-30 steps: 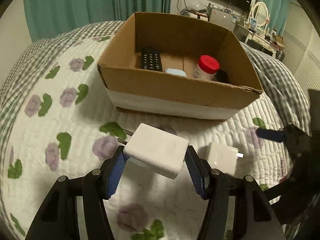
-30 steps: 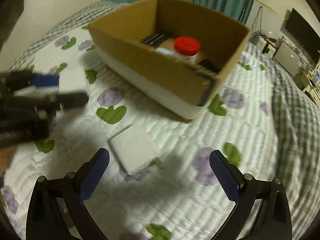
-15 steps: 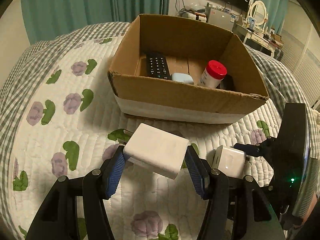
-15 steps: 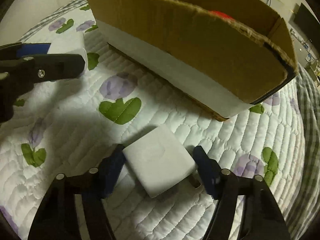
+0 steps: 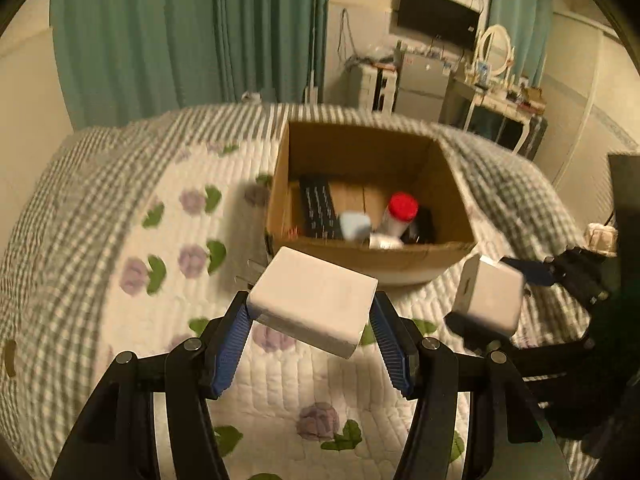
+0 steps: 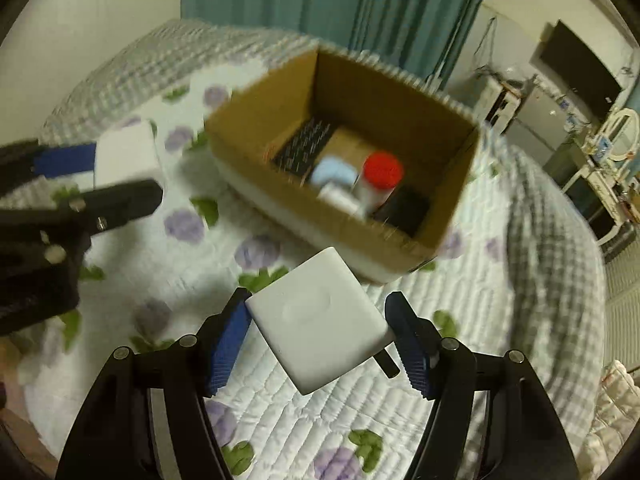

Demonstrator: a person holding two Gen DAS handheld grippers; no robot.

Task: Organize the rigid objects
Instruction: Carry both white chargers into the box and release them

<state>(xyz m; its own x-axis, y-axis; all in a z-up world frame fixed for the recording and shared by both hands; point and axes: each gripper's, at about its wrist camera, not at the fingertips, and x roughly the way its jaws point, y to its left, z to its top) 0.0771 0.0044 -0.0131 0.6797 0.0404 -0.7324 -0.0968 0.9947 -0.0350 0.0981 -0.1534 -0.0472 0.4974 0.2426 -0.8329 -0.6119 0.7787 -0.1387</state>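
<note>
My left gripper [image 5: 312, 332] is shut on a large white power adapter [image 5: 312, 304], held above the quilt in front of the open cardboard box [image 5: 372, 264]. My right gripper [image 6: 320, 344] is shut on a smaller white charger [image 6: 320, 320], also lifted off the bed, near the box's front corner [image 6: 400, 252]. Each gripper shows in the other's view: the right one with its charger [image 5: 488, 296] at the right, the left one with its adapter [image 6: 124, 156] at the left. The box holds a black remote [image 5: 320, 208], a red-capped bottle [image 5: 400, 212] and a pale blue item [image 5: 354, 224].
The box sits on a bed with a white floral quilt [image 5: 160, 280] and a grey checked blanket [image 5: 100, 152]. Green curtains [image 5: 180, 32] hang behind. A TV, a small fridge and a dressing table [image 5: 500, 92] stand at the back right.
The right gripper has closed on the small charger and lifted it off the quilt. Both grippers have risen, so the box now shows from higher up.
</note>
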